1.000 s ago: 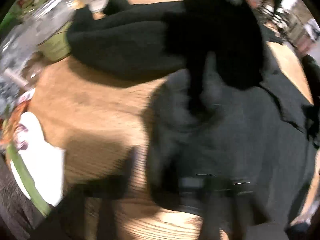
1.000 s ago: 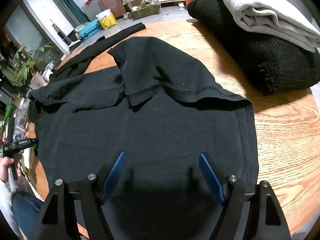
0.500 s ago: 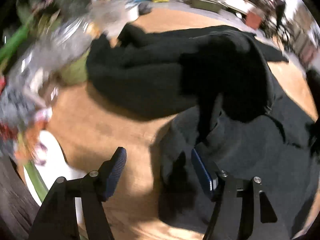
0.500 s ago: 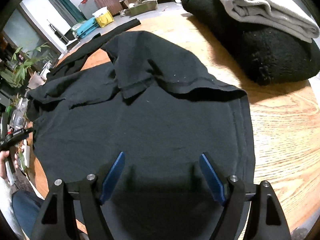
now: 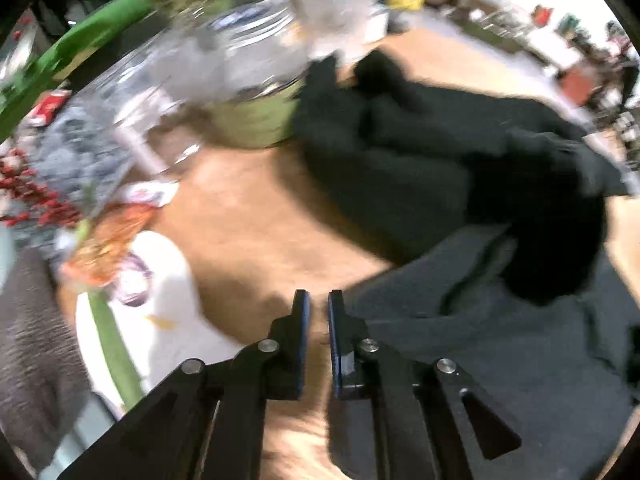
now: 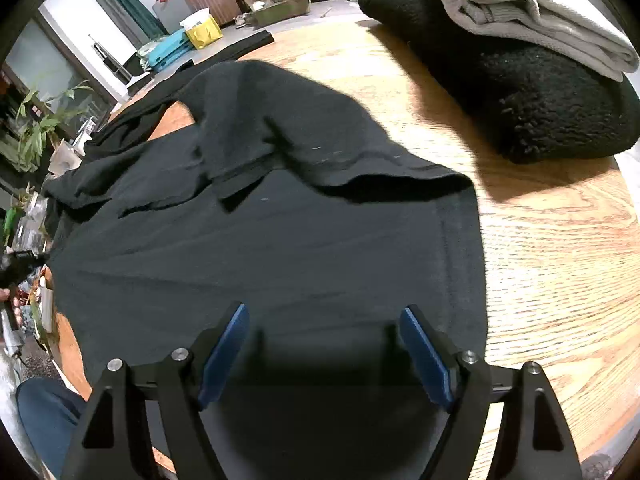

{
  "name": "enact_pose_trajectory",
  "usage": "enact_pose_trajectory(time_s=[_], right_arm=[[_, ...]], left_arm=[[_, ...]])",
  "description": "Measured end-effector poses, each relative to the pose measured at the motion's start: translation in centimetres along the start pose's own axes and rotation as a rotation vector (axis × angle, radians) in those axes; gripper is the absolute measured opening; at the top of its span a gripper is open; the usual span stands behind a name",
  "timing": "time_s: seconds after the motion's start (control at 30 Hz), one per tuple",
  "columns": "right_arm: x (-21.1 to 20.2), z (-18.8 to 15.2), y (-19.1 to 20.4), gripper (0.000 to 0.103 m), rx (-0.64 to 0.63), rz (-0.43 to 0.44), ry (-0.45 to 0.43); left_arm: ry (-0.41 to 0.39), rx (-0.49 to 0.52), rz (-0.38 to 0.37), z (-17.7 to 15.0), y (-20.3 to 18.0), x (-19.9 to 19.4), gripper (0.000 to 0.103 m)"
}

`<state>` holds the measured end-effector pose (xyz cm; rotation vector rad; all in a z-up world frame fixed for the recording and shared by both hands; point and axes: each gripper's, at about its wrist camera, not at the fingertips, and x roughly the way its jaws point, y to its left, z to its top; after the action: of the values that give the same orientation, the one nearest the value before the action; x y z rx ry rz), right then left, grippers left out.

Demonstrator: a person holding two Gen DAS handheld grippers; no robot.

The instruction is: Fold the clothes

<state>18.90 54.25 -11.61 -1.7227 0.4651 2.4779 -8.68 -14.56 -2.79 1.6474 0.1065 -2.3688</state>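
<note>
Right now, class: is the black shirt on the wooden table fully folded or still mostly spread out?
Mostly spread. The black shirt lies flat on the wooden table, with only its far part turned over onto the body.

Both cameras look steeply down at the table [image 6: 560,240] from close above. The left one sits over the shirt's [image 5: 500,360] left edge, the right one over its near hem; both views share the shirt [image 6: 280,248].

The black shirt [image 6: 280,248] lies spread flat on the round wooden table [image 6: 560,248], front edge nearest the right wrist camera. One upper part is folded inward over the body, its hem forming a raised ridge. A sleeve trails toward the far table edge.
</note>
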Motion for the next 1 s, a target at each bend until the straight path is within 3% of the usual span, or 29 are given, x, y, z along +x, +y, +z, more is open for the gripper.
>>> enact_pose_trajectory(time_s=[0.1, 0.2, 0.23, 0.27, 0.33, 0.4, 0.47, 0.57, 0.6, 0.67, 0.8, 0.83, 0.9, 1.0], right_arm=[[0.1, 0.1, 0.3, 0.082, -0.002, -0.005, 0.004], [0.3, 0.2, 0.4, 0.082, -0.004, -0.015, 0.005], [0.4, 0.1, 0.4, 0.082, -0.005, -0.020, 0.009], [0.6, 0.0, 0.4, 0.082, -0.010, -0.026, 0.017], [1.0, -0.2, 0.3, 0.082, -0.018, -0.037, 0.035], [1.4, -0.6, 0.3, 0.082, -0.035, -0.053, 0.050], [1.7, -1.1, 0.2, 0.082, -0.056, -0.076, 0.065], [2.7, -1.7, -0.3, 0.082, -0.078, -0.145, 0.089], [2.9, -1.7, -0.6, 0.082, -0.075, -0.163, 0.097], [3.5, -1.8, -1.2, 0.082, -0.056, -0.190, 0.115], [3.5, -1.6, -1.5, 0.082, -0.031, -0.189, 0.110], [3.5, -1.5, -1.6, 0.082, -0.025, -0.189, 0.108], [3.4, -1.1, -1.6, 0.082, -0.012, -0.181, 0.097], [3.0, -0.4, -1.5, 0.081, 0.009, -0.160, 0.067]], left_arm=[[-0.013, -0.042, -0.090, -0.1, 0.1, -1.1, 0.017], [-0.050, -0.013, -0.130, -0.4, -0.8, -2.3, 0.045], [-0.056, 0.021, -0.152, -0.4, -1.4, -2.3, 0.059], [-0.053, 0.059, -0.174, -0.5, -2.1, -2.2, 0.062], [-0.015, 0.164, -0.202, -1.3, -4.0, -1.9, 0.062], [-0.028, 0.246, -0.185, -2.0, -5.8, -2.1, 0.062], [-0.090, 0.307, -0.155, -2.2, -7.1, -3.1, 0.062], [-0.209, 0.437, -0.049, -2.3, -10.1, -4.2, 0.062], [-0.215, 0.458, -0.044, -2.2, -10.9, -4.1, 0.062], [-0.172, 0.462, -0.092, -1.6, -12.0, -3.0, 0.062], [0.043, 0.391, -0.411, -0.1, -13.8, -1.3, 0.062], [0.065, 0.389, -0.445, -0.1, -14.4, -1.4, 0.062], [0.080, 0.385, -0.466, 0.4, -16.1, -1.4, 0.062], [0.081, 0.287, -0.443, 1.3, -17.0, -0.5, 0.062]])
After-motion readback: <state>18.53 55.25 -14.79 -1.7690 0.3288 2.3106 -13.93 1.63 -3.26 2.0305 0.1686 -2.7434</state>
